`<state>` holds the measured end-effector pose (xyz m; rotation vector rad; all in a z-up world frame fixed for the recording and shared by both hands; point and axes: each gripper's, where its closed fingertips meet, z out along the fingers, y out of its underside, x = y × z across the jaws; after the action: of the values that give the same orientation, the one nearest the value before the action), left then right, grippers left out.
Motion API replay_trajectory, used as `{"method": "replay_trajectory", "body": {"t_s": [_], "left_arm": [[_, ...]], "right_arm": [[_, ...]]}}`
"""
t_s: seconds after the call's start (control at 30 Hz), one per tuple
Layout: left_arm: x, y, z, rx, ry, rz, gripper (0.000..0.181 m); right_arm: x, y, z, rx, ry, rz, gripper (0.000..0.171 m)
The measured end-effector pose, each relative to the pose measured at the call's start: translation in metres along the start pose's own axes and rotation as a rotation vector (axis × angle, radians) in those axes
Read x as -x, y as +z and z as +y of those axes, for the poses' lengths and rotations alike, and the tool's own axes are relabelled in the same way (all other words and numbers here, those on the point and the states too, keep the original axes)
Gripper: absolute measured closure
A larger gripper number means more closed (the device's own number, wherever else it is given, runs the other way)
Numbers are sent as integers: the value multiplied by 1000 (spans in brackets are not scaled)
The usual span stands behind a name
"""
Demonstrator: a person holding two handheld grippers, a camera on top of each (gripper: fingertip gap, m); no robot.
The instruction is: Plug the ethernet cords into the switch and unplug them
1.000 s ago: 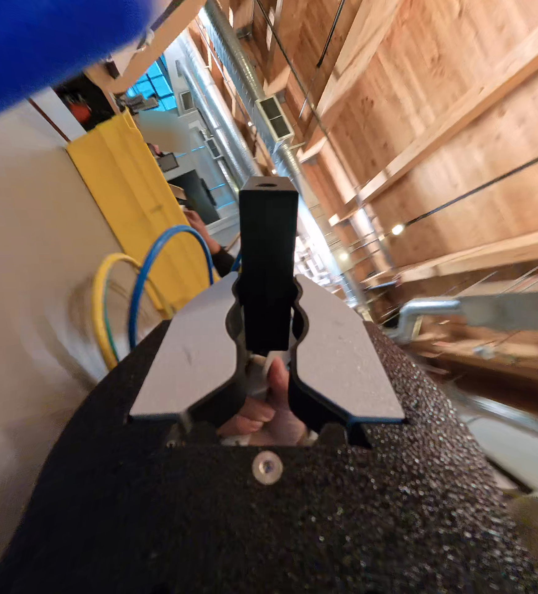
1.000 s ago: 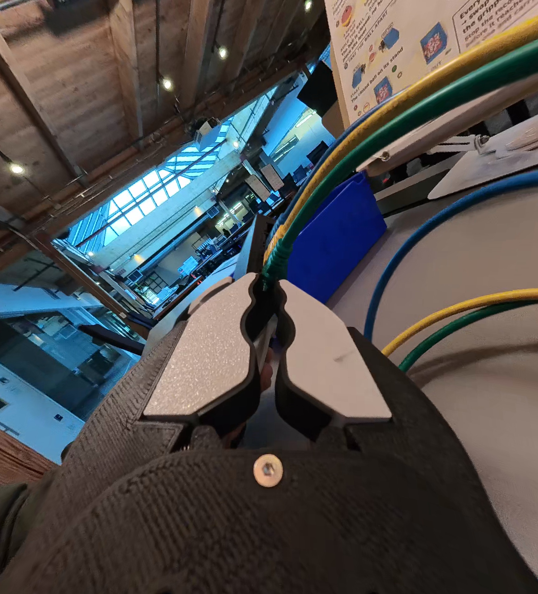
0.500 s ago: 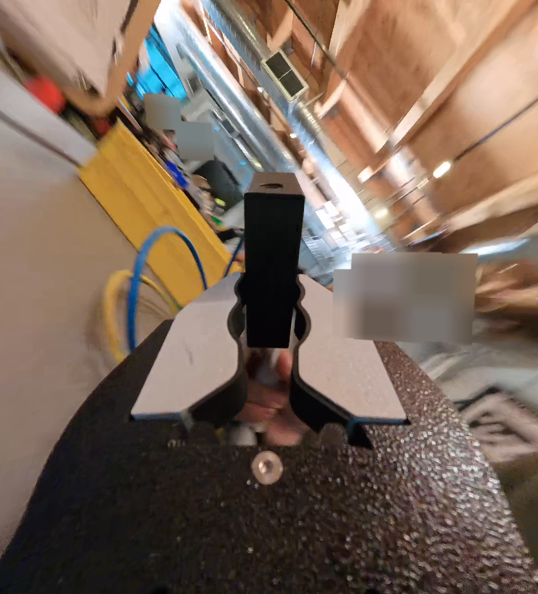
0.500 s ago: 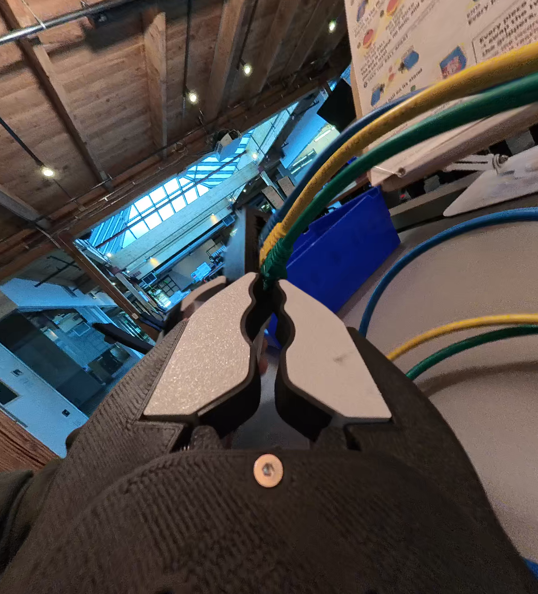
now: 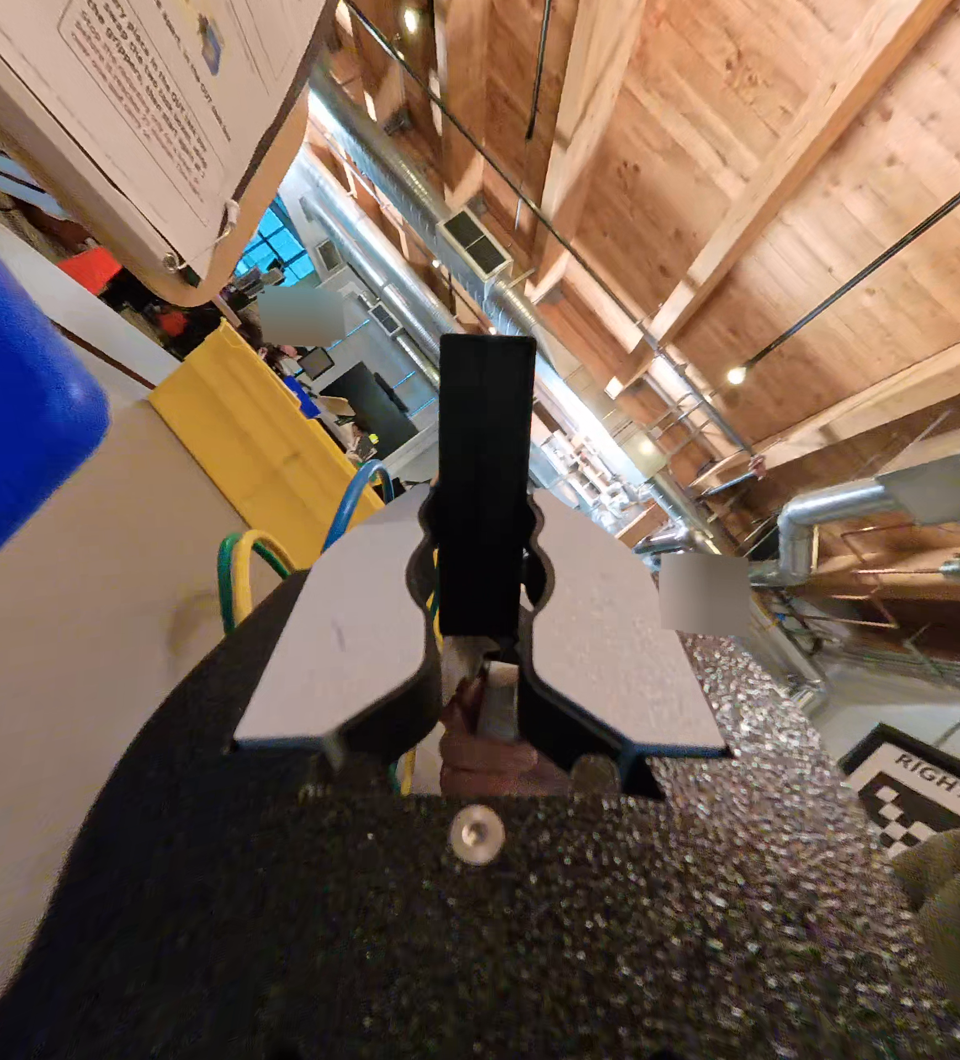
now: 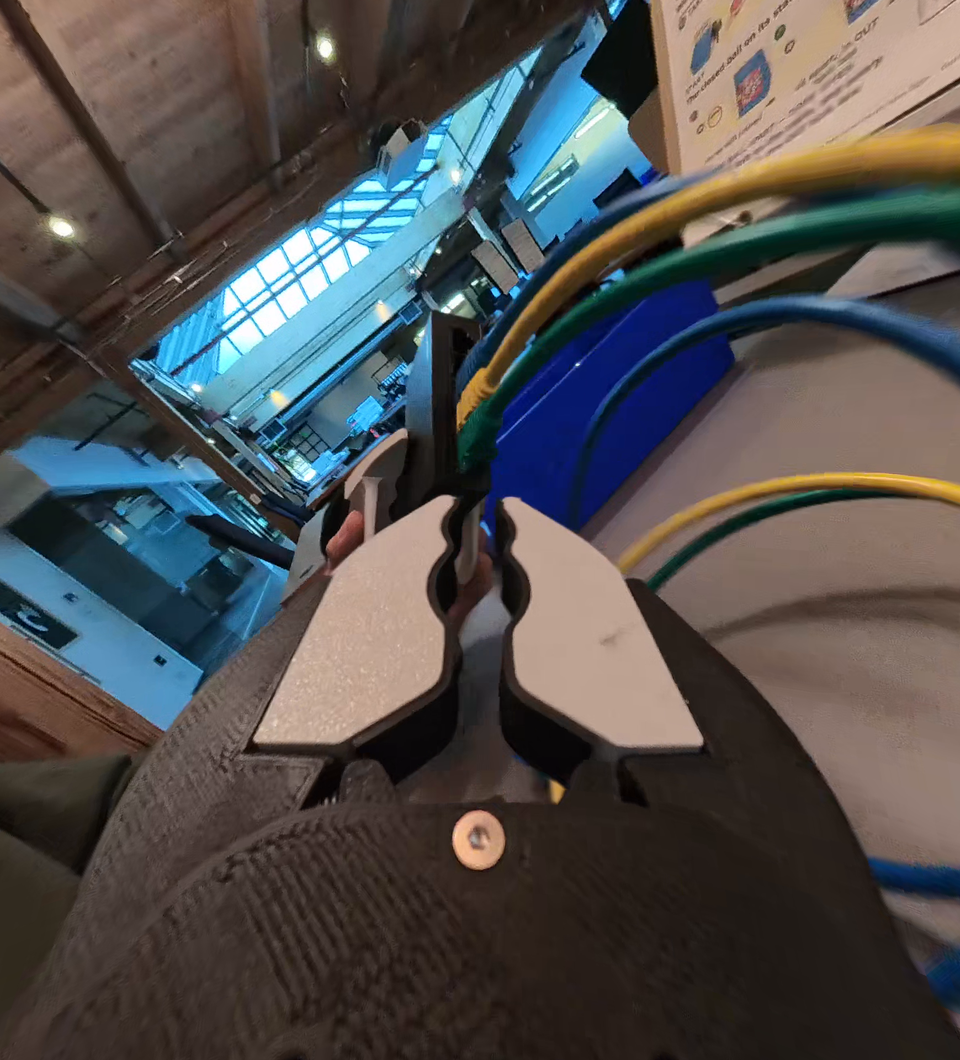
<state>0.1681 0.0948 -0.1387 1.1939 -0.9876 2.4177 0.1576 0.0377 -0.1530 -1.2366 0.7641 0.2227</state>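
Observation:
In the left wrist view my left gripper (image 5: 483, 505) is shut on the black switch (image 5: 486, 430), which stands up out of the jaws. Loops of green cord (image 5: 225, 573), yellow cord (image 5: 245, 579) and blue cord (image 5: 351, 499) lie behind it. In the right wrist view my right gripper (image 6: 478, 505) has its jaws slightly apart just below the green cord's plug (image 6: 474, 441). That plug meets the edge-on switch (image 6: 440, 378) beside the yellow cord (image 6: 638, 223) and blue cord (image 6: 695, 332). The left gripper (image 6: 374, 476) shows beyond.
A grey table (image 6: 810, 659) carries the slack cord loops. A blue bin (image 6: 609, 390) stands behind the switch and also at the left (image 5: 7, 373). A yellow bin (image 5: 248, 424) and a sign board (image 5: 150, 115) stand at the back. Some 7 cm of space lies between my two pairs of fingers.
My right gripper's jaws, shut on the green plug before, have parted a little. The left gripper has swung with the switch still held, and the cords' loops have shifted.

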Motion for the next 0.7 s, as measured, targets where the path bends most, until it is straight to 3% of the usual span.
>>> {"method": "replay_trajectory", "body": {"t_s": [0.17, 0.37, 0.43, 0.7], "left_arm": [[7, 0, 7, -8, -104, 12, 154], [6, 3, 12, -8, -87, -10, 154], [6, 4, 11, -17, -107, -12, 154], [6, 1, 7, -81, -160, -40, 154]], "right_arm": [[1, 10, -9, -168, 124, -28, 152], [-3, 17, 1, -154, 127, -10, 142], [-4, 17, 0, -180, 144, -8, 155], [-1, 21, 4, -236, 208, -13, 156]]}}
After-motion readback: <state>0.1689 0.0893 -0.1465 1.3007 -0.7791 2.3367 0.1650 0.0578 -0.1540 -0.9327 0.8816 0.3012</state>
